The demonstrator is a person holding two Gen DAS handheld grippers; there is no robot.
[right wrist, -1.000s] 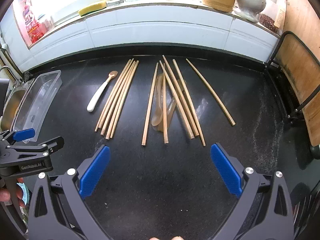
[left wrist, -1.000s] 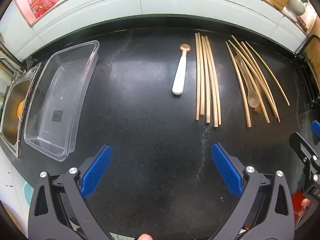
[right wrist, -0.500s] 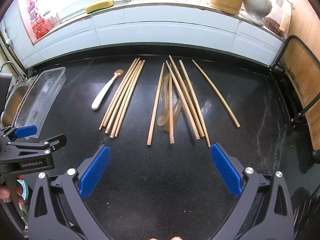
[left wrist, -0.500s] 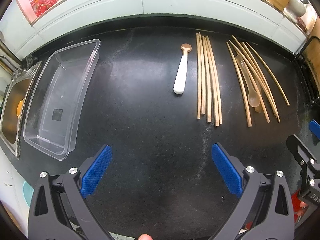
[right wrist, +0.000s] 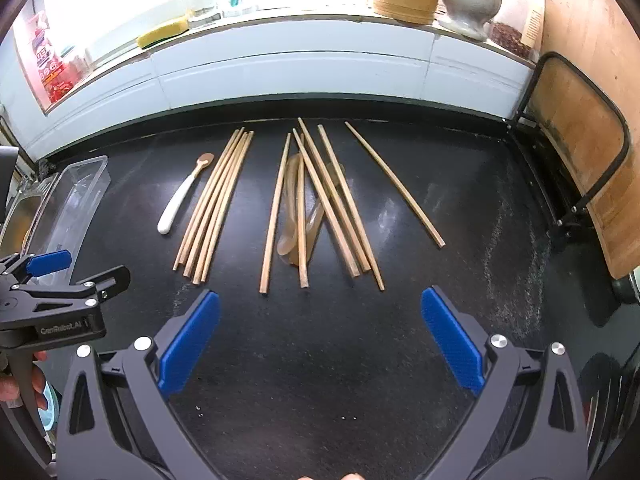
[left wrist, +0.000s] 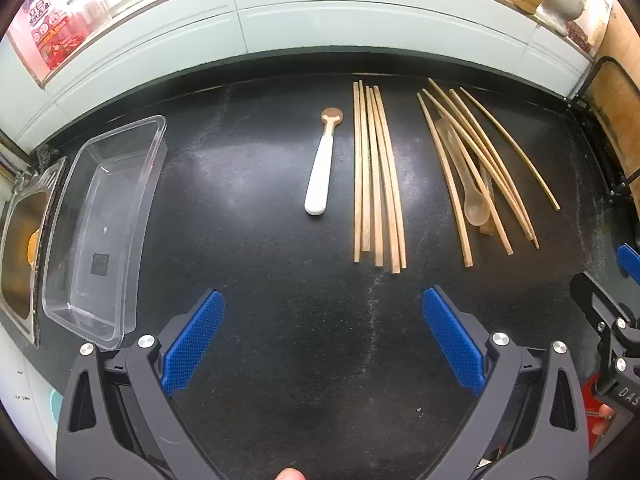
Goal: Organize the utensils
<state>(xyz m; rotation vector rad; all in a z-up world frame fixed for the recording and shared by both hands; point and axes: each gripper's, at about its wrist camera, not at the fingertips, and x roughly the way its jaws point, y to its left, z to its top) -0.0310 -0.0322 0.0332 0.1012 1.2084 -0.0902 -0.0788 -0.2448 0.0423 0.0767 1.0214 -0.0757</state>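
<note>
Both grippers, left gripper and right gripper, spread wide, holding nothing.
We see chopsticks and white spoon on the counter; clear bin seems empty, sorting unstarted.

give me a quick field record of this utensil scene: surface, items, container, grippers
surface: black countertop
neat group: bundle of chopsticks lying parallel
loose group: scattered chopsticks crossing over translucent spoons
single item: white-handled spoon, left of the bundle, apart from it
container: clear plastic bin, empty, far left beside the sink
left gripper: open, holding nothing
right gripper: open, holding nothing
</note>
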